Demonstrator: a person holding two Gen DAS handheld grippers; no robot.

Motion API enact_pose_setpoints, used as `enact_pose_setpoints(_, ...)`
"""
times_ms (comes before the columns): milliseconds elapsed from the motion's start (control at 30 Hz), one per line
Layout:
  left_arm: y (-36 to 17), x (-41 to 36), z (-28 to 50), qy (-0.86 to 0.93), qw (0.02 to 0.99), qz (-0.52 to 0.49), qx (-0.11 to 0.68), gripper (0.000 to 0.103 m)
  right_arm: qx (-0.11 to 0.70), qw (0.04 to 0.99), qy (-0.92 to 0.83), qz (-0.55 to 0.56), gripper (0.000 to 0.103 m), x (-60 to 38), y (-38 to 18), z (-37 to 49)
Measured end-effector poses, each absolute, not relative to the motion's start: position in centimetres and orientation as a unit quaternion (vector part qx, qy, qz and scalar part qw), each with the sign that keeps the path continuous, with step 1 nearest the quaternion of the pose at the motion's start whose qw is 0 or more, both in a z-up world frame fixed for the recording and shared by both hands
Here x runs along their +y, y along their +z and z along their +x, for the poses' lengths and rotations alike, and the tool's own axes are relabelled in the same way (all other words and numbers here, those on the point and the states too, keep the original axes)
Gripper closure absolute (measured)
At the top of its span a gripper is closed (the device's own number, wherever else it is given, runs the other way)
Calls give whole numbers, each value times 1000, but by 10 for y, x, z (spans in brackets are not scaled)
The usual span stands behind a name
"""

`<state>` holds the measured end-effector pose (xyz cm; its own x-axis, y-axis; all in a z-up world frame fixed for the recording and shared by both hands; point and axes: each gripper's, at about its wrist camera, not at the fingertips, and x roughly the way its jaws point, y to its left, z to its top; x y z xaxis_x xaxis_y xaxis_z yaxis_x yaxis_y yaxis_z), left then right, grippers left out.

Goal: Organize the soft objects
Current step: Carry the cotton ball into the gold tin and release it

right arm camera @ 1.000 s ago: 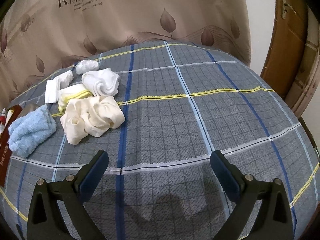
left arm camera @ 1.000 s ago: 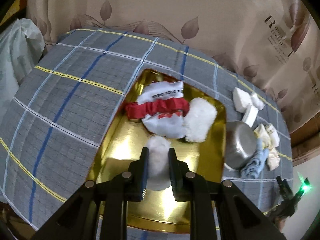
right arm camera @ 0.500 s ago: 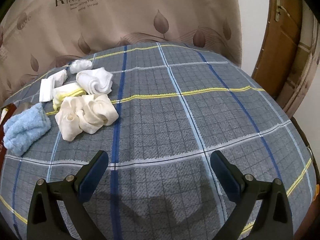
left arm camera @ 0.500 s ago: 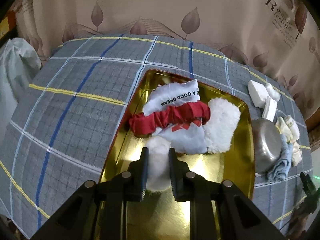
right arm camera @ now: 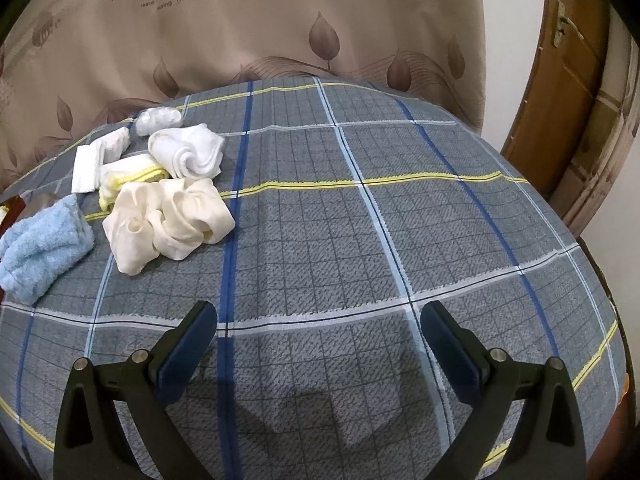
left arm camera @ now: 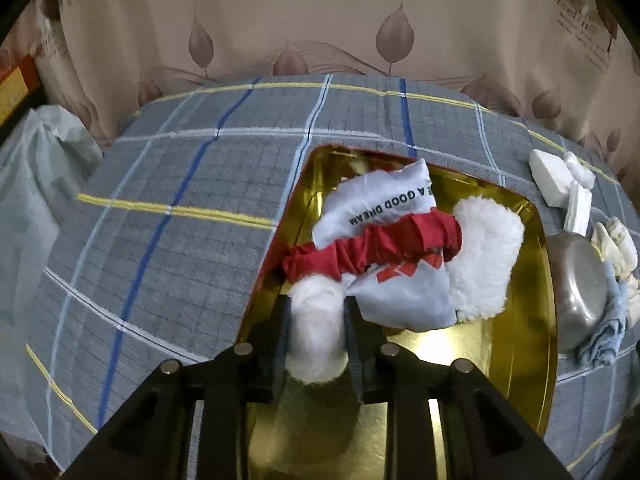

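My left gripper (left arm camera: 315, 322) is shut on a white fluffy roll (left arm camera: 316, 332) and holds it over the near left part of the gold tray (left arm camera: 520, 344). In the tray lie a white printed pouch (left arm camera: 384, 208), a red scrunchie (left arm camera: 372, 250) across it, and a white fluffy pad (left arm camera: 484, 256). My right gripper (right arm camera: 318, 344) is open and empty above the plaid cloth. To its far left lie cream socks (right arm camera: 168, 220), a white sock roll (right arm camera: 188, 154), a yellow-edged cloth (right arm camera: 128, 178) and a light blue towel (right arm camera: 40, 248).
A steel bowl (left arm camera: 580, 292) lies tipped just right of the tray, with a blue cloth (left arm camera: 604, 336) and white pieces (left arm camera: 556, 180) beside it. A plastic bag (left arm camera: 36, 200) sits off the table's left edge. A curtain hangs behind; a wooden door (right arm camera: 560, 80) stands at right.
My left gripper has moved forward with the fluffy roll, closer to the scrunchie and pouch. My right gripper has stayed open and shifted only slightly.
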<state>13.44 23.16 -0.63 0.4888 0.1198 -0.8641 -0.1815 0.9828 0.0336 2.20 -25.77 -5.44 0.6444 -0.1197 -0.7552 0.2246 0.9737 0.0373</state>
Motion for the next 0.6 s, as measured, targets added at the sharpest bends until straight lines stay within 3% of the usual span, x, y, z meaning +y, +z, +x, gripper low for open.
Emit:
enact_pose_setpoints(267, 14, 216, 121, 114, 884, 18, 453, 59, 413, 904, -93, 65, 1, -258, -55, 23)
enact_pose_setpoints(367, 28, 208, 110, 144, 899, 41, 412, 48, 415, 903, -88, 66, 1, -258, -55, 24)
enact_pose_setpoints(600, 64, 203, 69, 136, 908, -6, 396, 48, 380, 920, -18, 97, 1, -235, 1, 33)
